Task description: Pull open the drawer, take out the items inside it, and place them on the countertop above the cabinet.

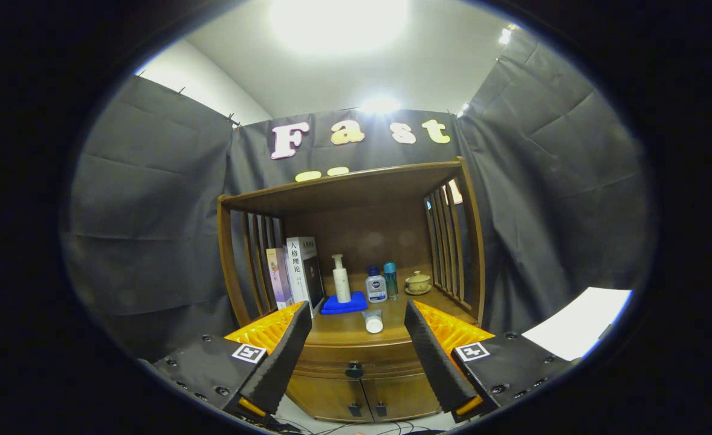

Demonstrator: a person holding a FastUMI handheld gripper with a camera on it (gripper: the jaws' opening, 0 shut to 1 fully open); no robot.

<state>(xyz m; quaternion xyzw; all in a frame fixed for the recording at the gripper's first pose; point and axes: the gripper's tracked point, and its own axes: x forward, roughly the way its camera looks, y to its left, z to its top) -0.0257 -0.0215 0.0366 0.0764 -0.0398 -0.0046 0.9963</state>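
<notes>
Gripper facing a closed wooden cabinet

Gripper (358, 350) with both ribbed, wedge-shaped fingers (283, 356) spread wide apart, holding nothing. Between and beyond them stands a cabinet (356, 254) of glossy brown wood with a flat top board and slatted sides. Its drawer (356, 361) sits shut below the curved edge of the countertop (344, 329), a dark round knob (354, 370) at its middle; the drawer's contents cannot be seen. Beneath the drawer are two doors (356, 399), each with a small dark handle near the centre seam.

On the countertop, from the left slats: two upright books (295, 275) with pale spines; a slim white pump bottle (341, 279) standing on a folded blue cloth (344, 304); a squat clear bottle (376, 286) with a blue cap, just beside a narrow teal bottle (390, 279); and a small lidded cup (417, 282) on a saucer near the right slats. A short white tube (373, 321) lies nearer the front edge, ahead of the cloth.

Creased dark cloth (150, 211) hangs around the cabinet, and a flat white sheet (579, 329) lies to the right
</notes>
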